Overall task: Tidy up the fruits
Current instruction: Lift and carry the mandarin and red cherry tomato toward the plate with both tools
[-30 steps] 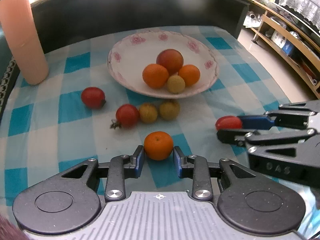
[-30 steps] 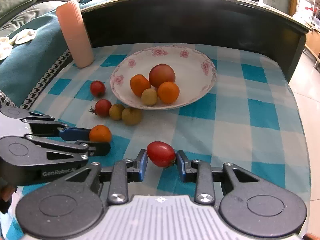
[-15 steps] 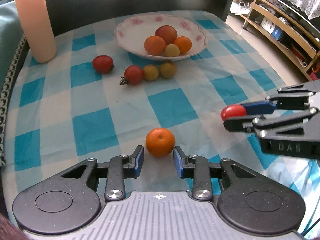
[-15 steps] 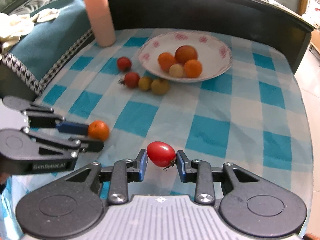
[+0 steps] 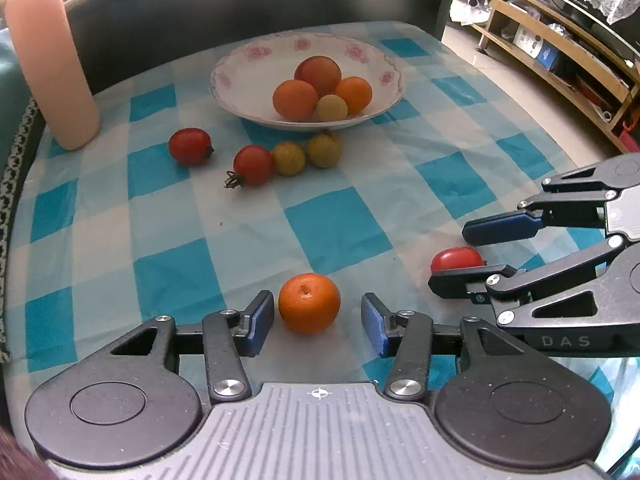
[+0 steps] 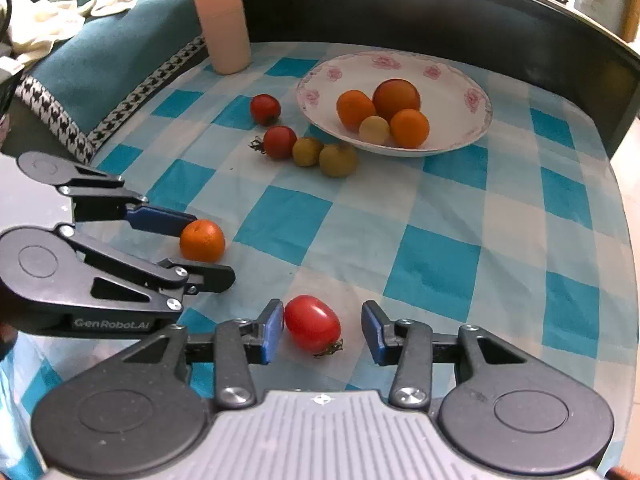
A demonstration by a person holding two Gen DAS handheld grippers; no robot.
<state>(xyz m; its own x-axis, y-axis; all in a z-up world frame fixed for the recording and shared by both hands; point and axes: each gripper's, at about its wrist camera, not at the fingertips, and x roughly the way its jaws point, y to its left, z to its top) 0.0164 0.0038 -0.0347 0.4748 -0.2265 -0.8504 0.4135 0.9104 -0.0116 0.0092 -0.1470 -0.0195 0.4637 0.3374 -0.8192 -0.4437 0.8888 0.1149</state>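
The left gripper (image 5: pixel 318 322) is sitting with its jaws spread wide around the orange (image 5: pixel 309 303), which is resting free on the checked tablecloth (image 5: pixel 336 232), gaps showing on both sides. The right gripper (image 6: pixel 323 334) is standing just as wide, the red tomato (image 6: pixel 312 324) lying between its pads, nearly touching the left pad and clear of the right. Farther out, two tomatoes and two yellow-green fruits (image 5: pixel 306 152) are lying loose before the floral plate (image 5: pixel 236 68), which is holding four fruits. A pink cylinder (image 5: pixel 50 64) is standing at the far left corner, wooden shelves (image 5: pixel 560 40) off to the right.
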